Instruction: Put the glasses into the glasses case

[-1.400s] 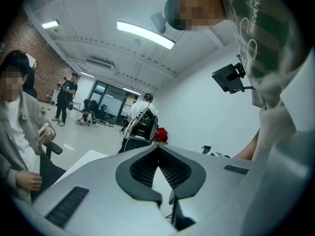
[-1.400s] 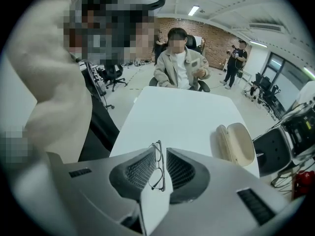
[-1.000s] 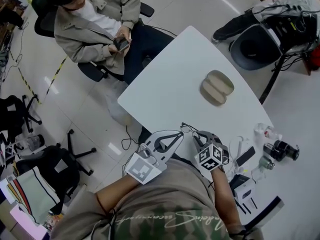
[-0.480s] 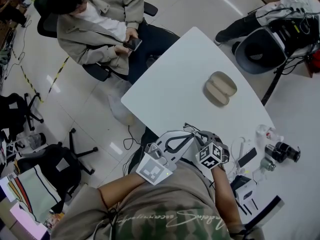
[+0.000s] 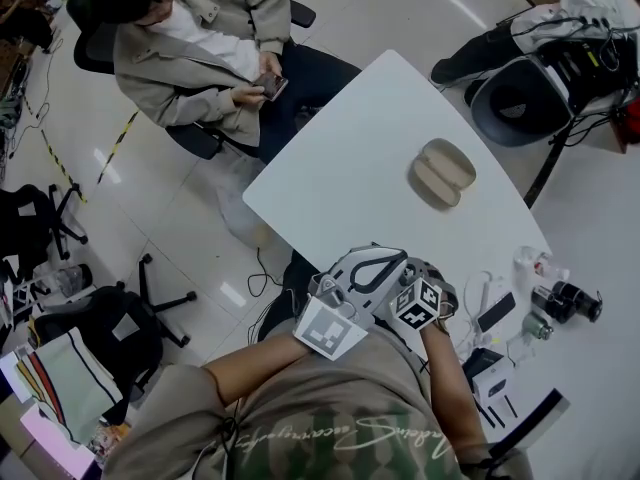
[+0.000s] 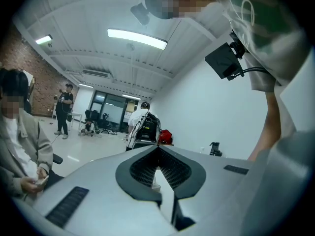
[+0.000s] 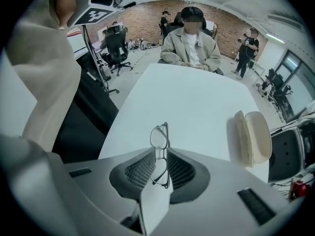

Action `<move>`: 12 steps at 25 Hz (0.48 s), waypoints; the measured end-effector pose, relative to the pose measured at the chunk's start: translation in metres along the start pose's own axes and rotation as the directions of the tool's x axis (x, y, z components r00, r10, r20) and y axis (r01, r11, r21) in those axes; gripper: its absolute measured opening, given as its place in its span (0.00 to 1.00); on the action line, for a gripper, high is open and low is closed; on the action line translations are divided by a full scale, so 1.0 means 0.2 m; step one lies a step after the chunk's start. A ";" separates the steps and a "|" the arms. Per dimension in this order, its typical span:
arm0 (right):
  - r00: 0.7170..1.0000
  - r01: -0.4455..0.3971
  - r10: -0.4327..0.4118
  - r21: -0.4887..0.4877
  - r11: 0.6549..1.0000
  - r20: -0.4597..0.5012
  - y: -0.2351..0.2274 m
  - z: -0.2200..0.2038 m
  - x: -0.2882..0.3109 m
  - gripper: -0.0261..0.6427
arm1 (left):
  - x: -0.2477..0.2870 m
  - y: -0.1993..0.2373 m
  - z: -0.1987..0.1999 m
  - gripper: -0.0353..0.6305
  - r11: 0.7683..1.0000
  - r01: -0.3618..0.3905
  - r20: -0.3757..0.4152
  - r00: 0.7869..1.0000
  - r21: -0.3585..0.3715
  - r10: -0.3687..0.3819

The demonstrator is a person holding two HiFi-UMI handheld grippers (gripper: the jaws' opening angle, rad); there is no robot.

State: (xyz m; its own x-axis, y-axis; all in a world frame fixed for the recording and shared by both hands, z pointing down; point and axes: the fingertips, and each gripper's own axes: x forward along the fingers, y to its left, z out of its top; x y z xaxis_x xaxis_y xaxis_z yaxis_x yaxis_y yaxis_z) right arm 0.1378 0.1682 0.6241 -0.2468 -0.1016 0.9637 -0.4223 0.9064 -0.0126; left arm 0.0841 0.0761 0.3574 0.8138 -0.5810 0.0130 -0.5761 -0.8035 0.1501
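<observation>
As the glasses [image 7: 159, 135] are off the counter [image 5: 350, 168] and pinched in the right gripper [image 7: 160, 157], I log the pick-up as done.

Right jaws: clenched on the thin frame near the bridge. One lens stands clear above the jaw tips and the other sits down between the pads. The frame is held edge-on and upright. I cannot make out whether the arms are folded.

Left gripper [image 6: 159, 150]: jaws closed tip to tip with nothing between them. It sits just beside the right gripper at the near edge of the counter, and points out across the room rather than down at the work.

Glasses case [image 5: 440, 174]: open, lid laid back, both halves facing up, empty as far as I can see. It lies on the far half of the counter, well apart from both grippers.

Left to do, in my judgement:
- carry the glasses across to the case
- lower them into one hollow half
- let go

So I put the task near its start; the placing itself is not begun.

Surface: white, smooth, rounded corners, and bare between the grippers and the case. Small bottles [image 5: 560, 303] and other dark bits are crowded at the near right end, away from the likely path.

Room:
- Open office with a pale glossy floor [image 5: 180, 238].
- A seated person [image 5: 190, 48] at the far left side of the counter, holding a phone [image 5: 270, 86].
- A brick wall [image 7: 142, 18] behind.
- A strip light [image 6: 137, 38] overhead.
</observation>
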 end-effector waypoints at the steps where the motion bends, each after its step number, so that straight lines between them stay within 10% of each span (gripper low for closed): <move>1: 1.000 -0.002 0.002 -0.003 1.000 -0.005 0.00 0.00 0.01 0.12 | 0.01 0.00 -0.01 0.06 1.000 -0.007 -0.003 1.000 0.002 0.007; 12: 0.999 -0.025 0.023 -0.034 0.999 -0.033 -0.01 -0.03 0.09 0.12 | 0.01 -0.01 -0.11 0.06 1.000 -0.025 -0.034 0.999 -0.005 0.025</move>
State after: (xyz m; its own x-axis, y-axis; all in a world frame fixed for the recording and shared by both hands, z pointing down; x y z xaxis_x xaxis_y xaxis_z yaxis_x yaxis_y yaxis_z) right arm 0.1385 0.1673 0.6427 -0.2276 -0.0666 0.9715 -0.3862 0.9220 -0.0273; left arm 0.0879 0.0789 0.3789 0.8013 -0.5961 0.0509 -0.5960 -0.7879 0.1548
